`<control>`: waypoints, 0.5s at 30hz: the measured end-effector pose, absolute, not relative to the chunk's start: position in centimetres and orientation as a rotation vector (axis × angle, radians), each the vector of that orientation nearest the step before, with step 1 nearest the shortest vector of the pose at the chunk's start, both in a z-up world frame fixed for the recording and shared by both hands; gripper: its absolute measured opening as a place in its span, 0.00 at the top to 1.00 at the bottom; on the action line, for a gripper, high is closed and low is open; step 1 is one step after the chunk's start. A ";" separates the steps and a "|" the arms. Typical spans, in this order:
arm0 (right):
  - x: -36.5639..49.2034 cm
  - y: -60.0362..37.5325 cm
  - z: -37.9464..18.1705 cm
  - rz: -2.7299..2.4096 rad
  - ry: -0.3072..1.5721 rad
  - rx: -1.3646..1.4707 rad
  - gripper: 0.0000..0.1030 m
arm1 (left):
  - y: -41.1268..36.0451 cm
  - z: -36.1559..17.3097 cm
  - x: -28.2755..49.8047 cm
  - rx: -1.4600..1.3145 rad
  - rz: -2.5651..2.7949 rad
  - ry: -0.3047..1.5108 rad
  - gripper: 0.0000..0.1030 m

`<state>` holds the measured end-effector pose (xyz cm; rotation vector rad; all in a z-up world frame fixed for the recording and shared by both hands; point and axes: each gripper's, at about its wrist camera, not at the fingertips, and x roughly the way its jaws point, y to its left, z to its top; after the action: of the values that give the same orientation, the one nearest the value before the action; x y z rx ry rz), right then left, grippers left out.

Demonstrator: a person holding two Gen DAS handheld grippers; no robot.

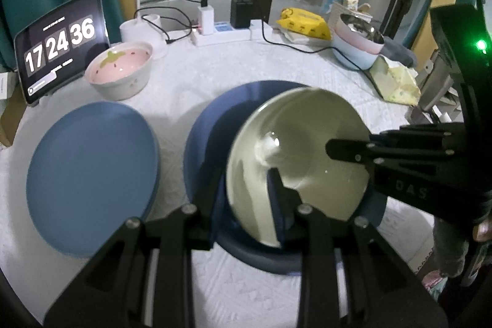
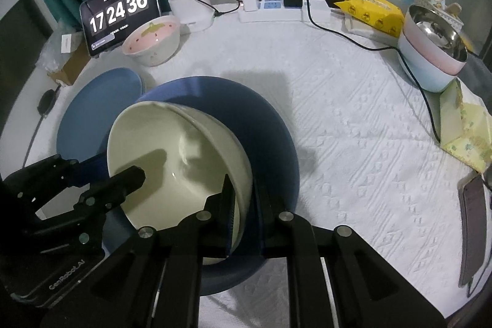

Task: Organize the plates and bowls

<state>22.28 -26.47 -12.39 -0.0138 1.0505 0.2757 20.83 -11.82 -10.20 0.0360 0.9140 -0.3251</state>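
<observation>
A cream bowl [image 1: 307, 149] [image 2: 172, 152] is held tilted over a dark blue bowl [image 1: 209, 125] [image 2: 270, 128] on the white tablecloth. My left gripper [image 1: 246, 199] is shut on the cream bowl's near rim. My right gripper [image 2: 243, 211] is shut on the opposite rim; it shows in the left wrist view [image 1: 353, 149] reaching in from the right. A light blue plate [image 1: 92, 174] [image 2: 101, 109] lies to the left. A pink-lined bowl [image 1: 120, 69] [image 2: 152, 40] stands behind it.
A tablet clock [image 1: 58, 48] [image 2: 118, 9] stands at the back left. A power strip with chargers [image 1: 221, 36] [image 2: 276, 8], a yellow packet [image 2: 372, 11], stacked pastel bowls with a steel bowl on top [image 1: 358, 43] [image 2: 430, 51] and a phone [image 2: 473, 229] line the back and right edge.
</observation>
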 end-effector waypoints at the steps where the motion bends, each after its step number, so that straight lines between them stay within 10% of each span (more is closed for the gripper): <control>1: 22.3 -26.5 -12.4 0.277 1.052 -0.012 0.88 | -11.8 -10.1 20.7 0.035 -0.324 0.910 0.72; 15: 22.6 -27.4 -10.3 0.275 0.952 0.029 0.86 | -10.8 -8.0 21.1 0.028 -0.276 0.811 0.72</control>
<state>22.60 -27.41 -10.25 0.0292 0.9518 0.2750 21.08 -10.79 -8.03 0.0284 0.8114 -0.2761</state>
